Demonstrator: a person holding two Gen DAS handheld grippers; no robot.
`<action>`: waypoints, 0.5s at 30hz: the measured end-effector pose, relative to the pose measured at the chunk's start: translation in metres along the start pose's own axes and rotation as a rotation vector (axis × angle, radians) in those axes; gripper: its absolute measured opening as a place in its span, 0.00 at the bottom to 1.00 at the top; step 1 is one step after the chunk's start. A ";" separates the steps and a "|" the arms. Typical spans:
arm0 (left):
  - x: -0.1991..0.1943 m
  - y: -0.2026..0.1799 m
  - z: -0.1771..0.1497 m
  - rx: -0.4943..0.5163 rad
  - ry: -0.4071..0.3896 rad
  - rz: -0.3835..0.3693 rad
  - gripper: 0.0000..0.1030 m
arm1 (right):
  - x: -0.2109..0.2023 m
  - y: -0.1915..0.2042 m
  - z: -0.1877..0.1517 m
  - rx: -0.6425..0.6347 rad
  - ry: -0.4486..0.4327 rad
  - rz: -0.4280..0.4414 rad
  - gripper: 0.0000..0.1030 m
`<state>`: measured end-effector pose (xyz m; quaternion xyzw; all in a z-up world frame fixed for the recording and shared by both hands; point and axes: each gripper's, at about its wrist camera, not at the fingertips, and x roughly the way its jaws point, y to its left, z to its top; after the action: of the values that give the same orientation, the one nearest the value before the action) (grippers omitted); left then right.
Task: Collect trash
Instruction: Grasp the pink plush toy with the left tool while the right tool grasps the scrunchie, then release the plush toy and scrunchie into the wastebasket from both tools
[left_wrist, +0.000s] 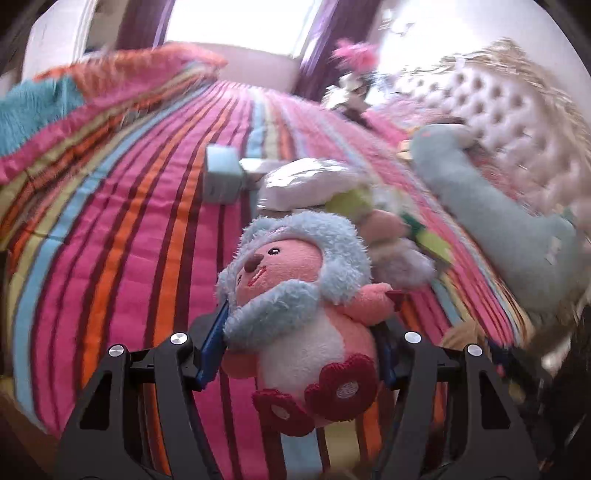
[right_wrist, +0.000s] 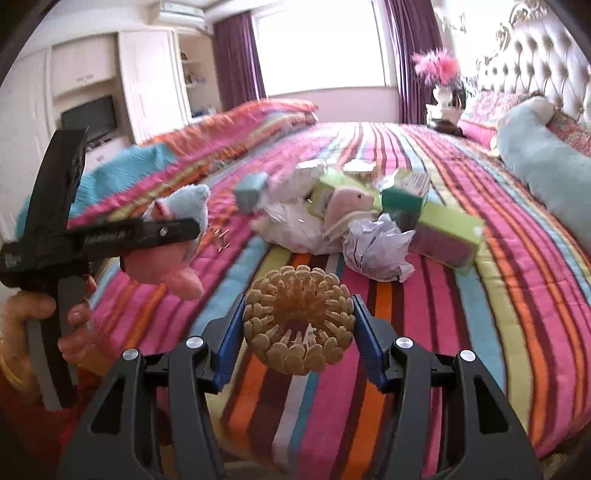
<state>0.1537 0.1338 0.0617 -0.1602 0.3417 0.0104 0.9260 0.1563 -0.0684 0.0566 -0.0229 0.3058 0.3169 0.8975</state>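
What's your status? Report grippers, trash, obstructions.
Left gripper shut on plush toy. Right gripper shut on tan ring ornament. Crumpled paper and boxes on the striped bedspread. Path clear.

A fluffy plush toy (left_wrist: 295, 295) in pale blue and pink, with stitched red felt-like flowers, sits between blue ribbed plastic fingers (left_wrist: 212, 343) on matt black plastic arms with shiny metal bolts. A tan ball (right_wrist: 298, 320) of overlapping matt scales looks woven or moulded. Behind, crumpled white paper (right_wrist: 376, 251), glossy cardboard boxes (right_wrist: 447, 236) and a crinkled shiny wrapper (right_wrist: 303, 177) lie on a quilted striped cloth bedspread (right_wrist: 498, 295), near a tufted, satiny headboard (right_wrist: 546, 62).
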 end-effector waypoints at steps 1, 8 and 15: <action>-0.014 -0.004 -0.010 0.020 -0.004 -0.017 0.62 | -0.016 0.003 -0.007 0.002 -0.007 0.021 0.52; -0.072 -0.017 -0.139 0.099 0.196 -0.098 0.62 | -0.067 0.018 -0.086 0.087 0.154 0.086 0.52; 0.005 -0.023 -0.266 0.114 0.585 -0.085 0.62 | -0.014 0.020 -0.186 0.189 0.479 0.082 0.52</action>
<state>-0.0069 0.0312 -0.1249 -0.1182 0.5870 -0.0942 0.7953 0.0368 -0.1037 -0.0838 -0.0010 0.5383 0.3085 0.7842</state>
